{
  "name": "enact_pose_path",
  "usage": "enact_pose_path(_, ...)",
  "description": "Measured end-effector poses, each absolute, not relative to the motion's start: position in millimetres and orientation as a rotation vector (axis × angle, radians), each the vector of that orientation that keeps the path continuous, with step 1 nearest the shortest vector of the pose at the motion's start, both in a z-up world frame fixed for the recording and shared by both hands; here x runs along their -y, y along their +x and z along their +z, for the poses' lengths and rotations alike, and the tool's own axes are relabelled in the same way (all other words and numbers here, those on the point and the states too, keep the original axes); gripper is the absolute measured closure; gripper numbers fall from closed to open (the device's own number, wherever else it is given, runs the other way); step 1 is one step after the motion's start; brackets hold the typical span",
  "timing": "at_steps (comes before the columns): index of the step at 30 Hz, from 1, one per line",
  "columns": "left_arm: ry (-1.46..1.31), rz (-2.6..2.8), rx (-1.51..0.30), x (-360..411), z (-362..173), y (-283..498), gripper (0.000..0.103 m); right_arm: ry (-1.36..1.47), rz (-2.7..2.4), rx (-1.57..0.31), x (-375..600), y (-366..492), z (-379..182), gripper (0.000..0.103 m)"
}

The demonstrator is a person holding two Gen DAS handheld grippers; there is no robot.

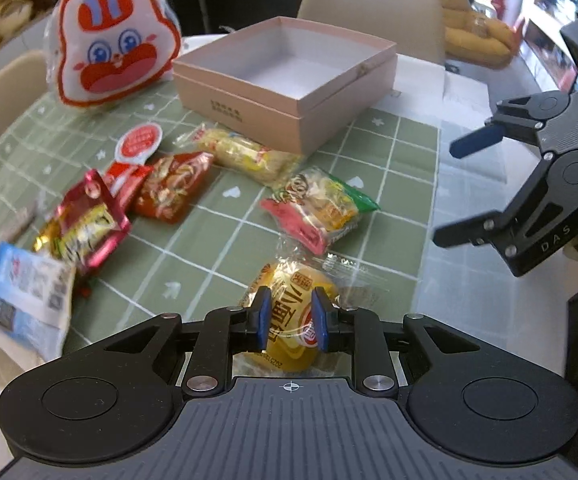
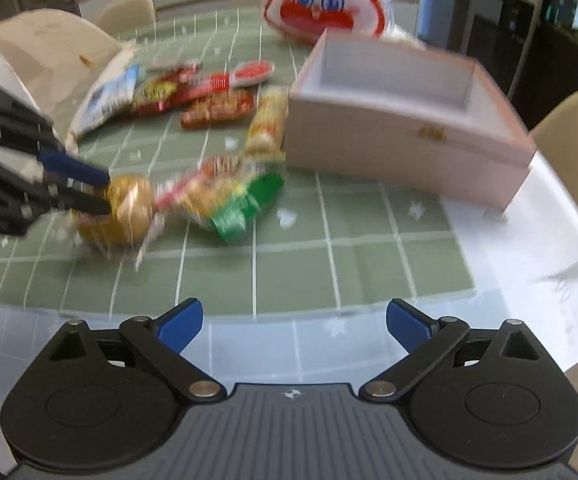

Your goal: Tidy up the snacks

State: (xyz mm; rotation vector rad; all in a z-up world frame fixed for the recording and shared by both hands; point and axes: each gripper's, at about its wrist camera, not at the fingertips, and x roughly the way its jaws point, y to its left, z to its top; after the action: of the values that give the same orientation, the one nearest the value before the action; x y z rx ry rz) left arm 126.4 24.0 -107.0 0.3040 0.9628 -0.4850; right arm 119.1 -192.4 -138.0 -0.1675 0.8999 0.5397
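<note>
Nearest the lens, the left tongs [image 1: 287, 320] are clamped on a round yellow bun in clear crinkly wrap [image 1: 289, 312], their blue pads pressing its sides, low over the green grid-patterned counter [image 1: 393, 160]. The right tongs [image 2: 293, 326] hang wide apart and hold nothing, over the counter's near edge.

The step in hand looks like the pickup of one snack. The next move probably calls for lifting the bun clear and carrying it over the wall of the open pink cardboard box [image 1: 289, 80], which shows nothing inside.

Around it: a big rabbit-faced white and red bag [image 1: 117, 36] left of the box, then a green and red noodle packet [image 1: 321, 208] lying between bun and box, which the carry should clear, and a yellow wrapped bar [image 1: 245, 154] touching the box's front.
</note>
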Motion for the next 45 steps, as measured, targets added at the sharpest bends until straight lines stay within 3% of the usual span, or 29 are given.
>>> enact_pose_path(12, -0.233, -0.23, -0.978, -75, -107, 78, 0.077, -0.191, 0.74, -0.817, 138, 125, -113, 0.004)
enact_pose_path(18, 0.096, -0.288, -0.819, -46, -83, 75, 0.077, -0.286, 0.753, -0.866, 124, 116, -125, 0.007)
enact_pose_path(22, 0.35, -0.401, -0.893, -10, -101, 89, 0.075, -0.263, 0.686, -0.887, 145, 123, -124, 0.007)
enact_pose_path(23, 0.41, -0.422, -0.919, -3, -108, 91, 0.071, -0.262, 0.67, -0.882, 150, 123, -122, 0.007)
enact_pose_path(26, 0.523, -0.48, -0.922, 12, -114, 86, 0.044, -0.238, 0.611, -0.881, 171, 127, -120, 0.007)
enact_pose_path(28, 0.538, -0.524, -0.947, 17, -118, 84, 0.019, -0.206, 0.576, -0.889, 184, 131, -122, 0.007)
enact_pose_path(30, 0.531, -0.554, -0.954, 20, -122, 84, 0.012, -0.174, 0.544, -0.9, 195, 132, -124, 0.007)
enact_pose_path(34, 0.434, -0.507, -0.953, 7, -117, 96, 0.02, -0.121, 0.496, -0.923, 213, 130, -131, 0.007)
enact_pose_path(44, 0.105, -0.389, -1.065, -26, -138, 147, 0.02, -0.095, 0.519, -0.938, 210, 125, -133, 0.007)
enact_pose_path(45, 0.074, -0.389, -1.064, -25, -137, 146, 0.027, -0.086, 0.523, -0.93, 208, 127, -130, 0.007)
